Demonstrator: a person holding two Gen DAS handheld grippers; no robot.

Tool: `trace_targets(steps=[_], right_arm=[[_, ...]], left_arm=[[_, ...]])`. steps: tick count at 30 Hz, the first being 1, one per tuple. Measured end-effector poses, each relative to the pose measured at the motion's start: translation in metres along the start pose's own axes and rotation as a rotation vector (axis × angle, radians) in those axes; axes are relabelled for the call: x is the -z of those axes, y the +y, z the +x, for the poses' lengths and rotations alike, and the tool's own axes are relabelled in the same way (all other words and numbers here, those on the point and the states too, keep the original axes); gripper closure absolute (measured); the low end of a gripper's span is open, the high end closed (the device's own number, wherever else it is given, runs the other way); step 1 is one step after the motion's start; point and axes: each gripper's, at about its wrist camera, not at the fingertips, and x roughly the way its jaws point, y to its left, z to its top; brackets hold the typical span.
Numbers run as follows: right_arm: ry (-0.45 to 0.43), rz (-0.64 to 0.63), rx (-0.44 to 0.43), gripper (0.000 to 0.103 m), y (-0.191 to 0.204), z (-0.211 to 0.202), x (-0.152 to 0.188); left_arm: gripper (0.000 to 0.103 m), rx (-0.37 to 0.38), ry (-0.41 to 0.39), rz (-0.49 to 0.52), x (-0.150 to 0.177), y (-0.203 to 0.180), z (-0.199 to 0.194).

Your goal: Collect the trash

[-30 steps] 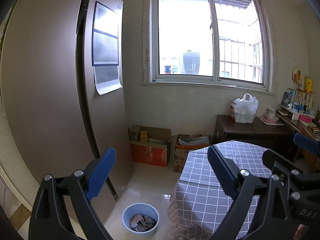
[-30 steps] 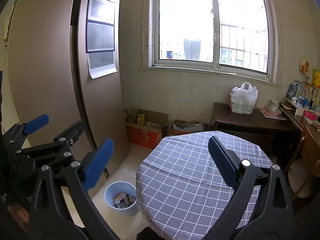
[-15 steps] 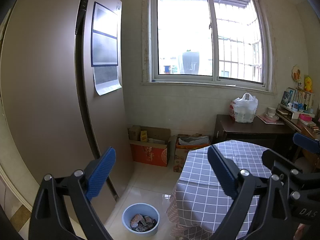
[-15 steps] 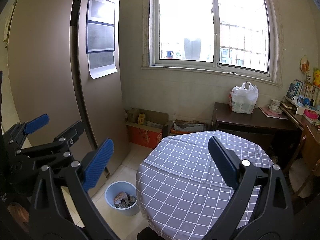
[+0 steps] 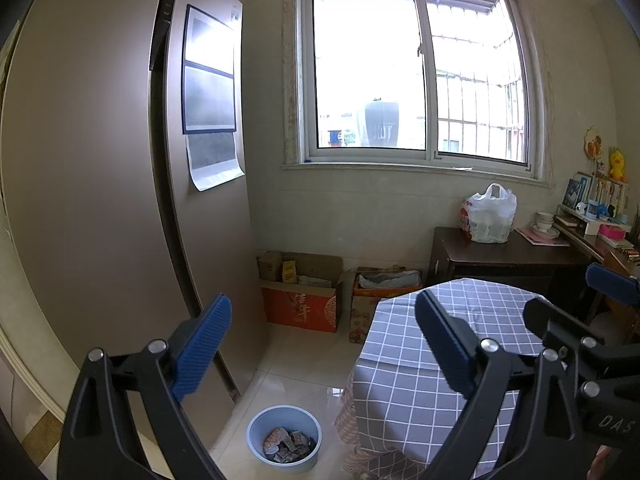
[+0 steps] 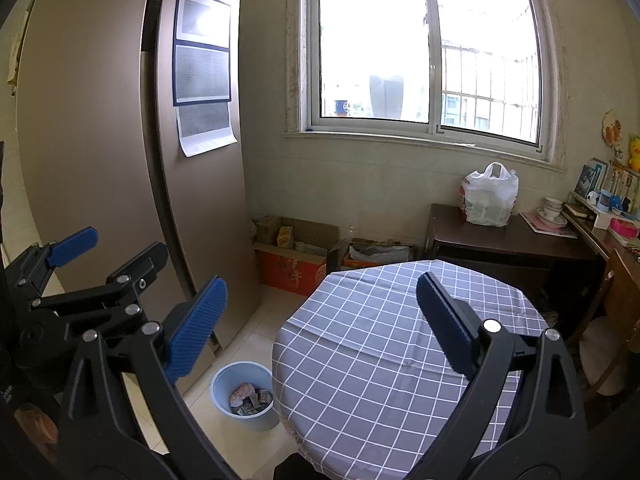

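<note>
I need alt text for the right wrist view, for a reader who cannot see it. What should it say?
The open right gripper, holding nothing, points over a round table with a grey checked cloth. A blue bin of crumpled trash stands on the floor beside the table, near a tall fridge. The left gripper shows at the left edge, also open.

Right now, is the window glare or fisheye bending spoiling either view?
Left wrist view: window blown out white, refrigerator edges bowed, blue bin still legible. Right wrist view: same overexposed window, glare on the refrigerator poster, tablecloth grid sharp.
</note>
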Motion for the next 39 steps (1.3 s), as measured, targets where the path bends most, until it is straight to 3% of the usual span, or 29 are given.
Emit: trace_targets(steps=[39], right_arm=[[0.022, 0.001, -0.04, 0.009, 0.001, 0.008, 0.002]], left_arm=[[0.012, -0.022, 0.013, 0.01, -0.002, 0.015, 0.005]])
